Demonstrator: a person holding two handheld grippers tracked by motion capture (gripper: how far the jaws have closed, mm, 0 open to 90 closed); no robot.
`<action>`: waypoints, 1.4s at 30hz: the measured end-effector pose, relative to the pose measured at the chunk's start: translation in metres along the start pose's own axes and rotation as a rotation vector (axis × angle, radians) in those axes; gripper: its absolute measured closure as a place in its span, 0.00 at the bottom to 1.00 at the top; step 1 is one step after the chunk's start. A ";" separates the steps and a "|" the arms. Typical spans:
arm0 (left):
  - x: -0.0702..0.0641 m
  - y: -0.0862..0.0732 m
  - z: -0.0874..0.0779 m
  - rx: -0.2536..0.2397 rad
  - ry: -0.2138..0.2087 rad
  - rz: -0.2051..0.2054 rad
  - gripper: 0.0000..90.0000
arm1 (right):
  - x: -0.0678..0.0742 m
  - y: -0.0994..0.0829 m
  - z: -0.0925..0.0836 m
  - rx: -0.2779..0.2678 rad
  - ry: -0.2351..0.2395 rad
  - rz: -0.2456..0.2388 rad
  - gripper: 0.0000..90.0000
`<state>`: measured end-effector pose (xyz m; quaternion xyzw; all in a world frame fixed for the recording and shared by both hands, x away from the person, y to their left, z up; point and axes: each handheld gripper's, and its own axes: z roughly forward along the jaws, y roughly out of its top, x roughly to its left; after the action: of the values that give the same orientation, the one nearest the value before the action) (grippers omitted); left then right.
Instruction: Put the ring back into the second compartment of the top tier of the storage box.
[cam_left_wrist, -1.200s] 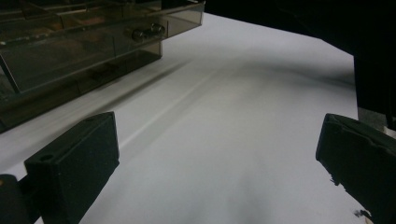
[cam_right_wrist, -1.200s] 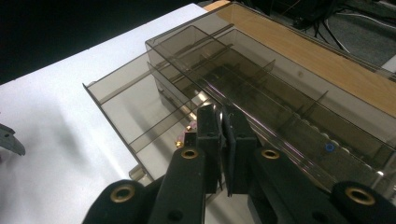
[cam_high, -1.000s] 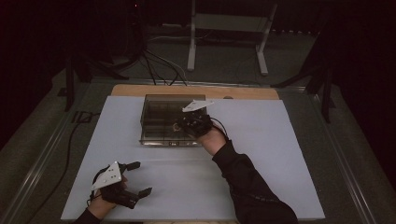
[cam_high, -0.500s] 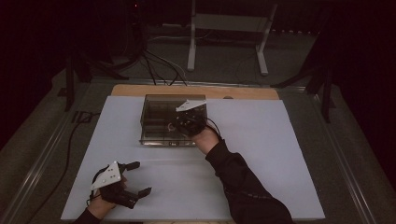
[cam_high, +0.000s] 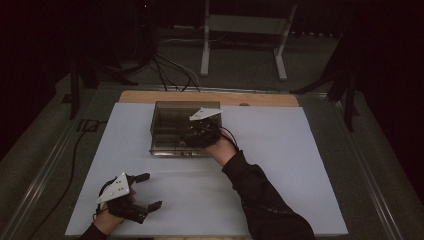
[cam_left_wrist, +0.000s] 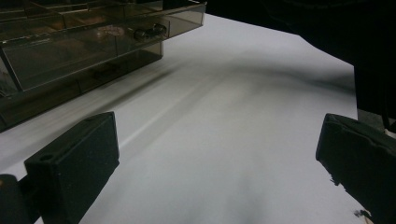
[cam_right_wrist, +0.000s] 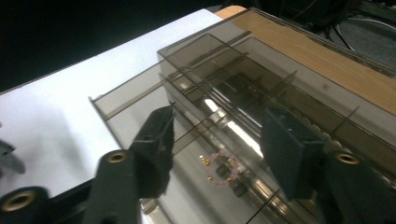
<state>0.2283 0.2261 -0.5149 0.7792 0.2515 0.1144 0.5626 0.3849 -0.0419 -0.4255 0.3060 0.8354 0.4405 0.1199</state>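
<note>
The right hand-held gripper hovers over the near right part of the smoky clear compartment box, and its jaws have just been opening; they now stand apart with nothing pinched between them. Directly beneath, in one of the box's cells, lies what looks like a small pink beaded ring with tiny gold beads, though the dim light blurs it. This reads as a placing step just finishing, so the next move calls for lifting straight clear of the box's thin dividers. The left hand-held gripper rests on the white table well in front of the box, jaws spread and empty.
</note>
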 end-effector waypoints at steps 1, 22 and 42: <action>0.000 0.000 0.000 -0.001 0.000 -0.002 0.01 | 0.001 0.000 -0.001 -0.001 0.008 -0.005 0.46; 0.000 0.000 0.002 0.011 0.005 -0.002 0.01 | 0.000 -0.002 -0.017 -0.001 0.131 0.005 0.01; 0.001 -0.001 -0.001 0.004 0.004 -0.004 0.01 | -0.005 -0.009 -0.048 -0.067 0.153 -0.044 0.01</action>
<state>0.2281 0.2271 -0.5158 0.7797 0.2544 0.1141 0.5607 0.3628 -0.0806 -0.4053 0.2488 0.8335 0.4875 0.0758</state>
